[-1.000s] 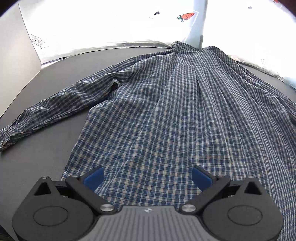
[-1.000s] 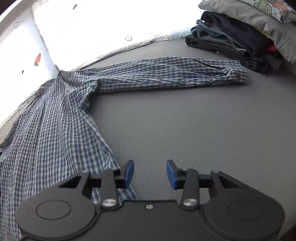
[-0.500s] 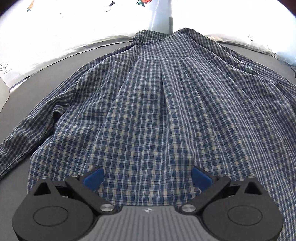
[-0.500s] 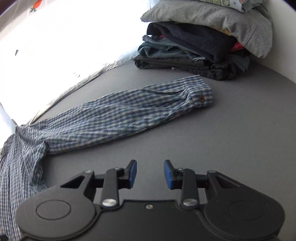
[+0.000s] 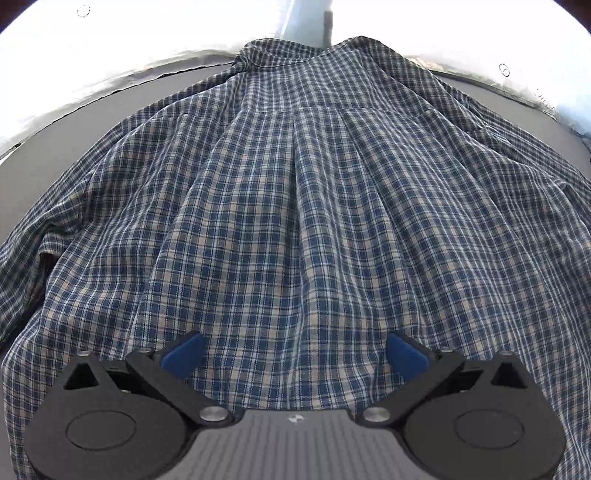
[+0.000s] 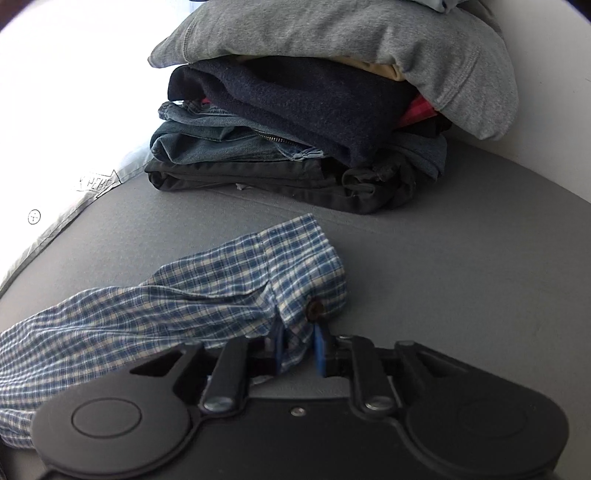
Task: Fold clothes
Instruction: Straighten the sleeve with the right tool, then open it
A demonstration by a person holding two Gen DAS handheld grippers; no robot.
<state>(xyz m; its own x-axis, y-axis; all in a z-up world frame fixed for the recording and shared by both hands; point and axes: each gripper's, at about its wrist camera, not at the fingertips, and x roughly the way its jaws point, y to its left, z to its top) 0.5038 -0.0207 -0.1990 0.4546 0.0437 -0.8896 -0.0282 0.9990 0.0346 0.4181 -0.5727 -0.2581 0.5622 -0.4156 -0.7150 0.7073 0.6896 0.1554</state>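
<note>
Plaid shirt [image 5: 295, 206] lies spread back-up on the grey bench [image 6: 461, 266], its collar toward the far edge beside a bright white sheet [image 5: 110, 44]. In the left wrist view the left tool [image 5: 294, 350] hovers over the lower part of the shirt's back with its blue pads set wide apart, released, nothing between them but the cloth lying below.

In the right wrist view the shirt's sleeve [image 6: 155, 314] stretches across the bench toward the right, ending in a cuff [image 6: 306, 269] with a dark button [image 6: 316, 308]. The right tool [image 6: 297, 349] is at the near edge of that cuff; its jaws are closing, and a fold of the cuff cloth sits between the blue pads, which look to be pressing on it.

Beyond the cuff, well apart from it, stands a stack of folded clothes [image 6: 295, 129]: black at the bottom, denim, a dark navy piece, and a grey garment [image 6: 332, 33] on top.
</note>
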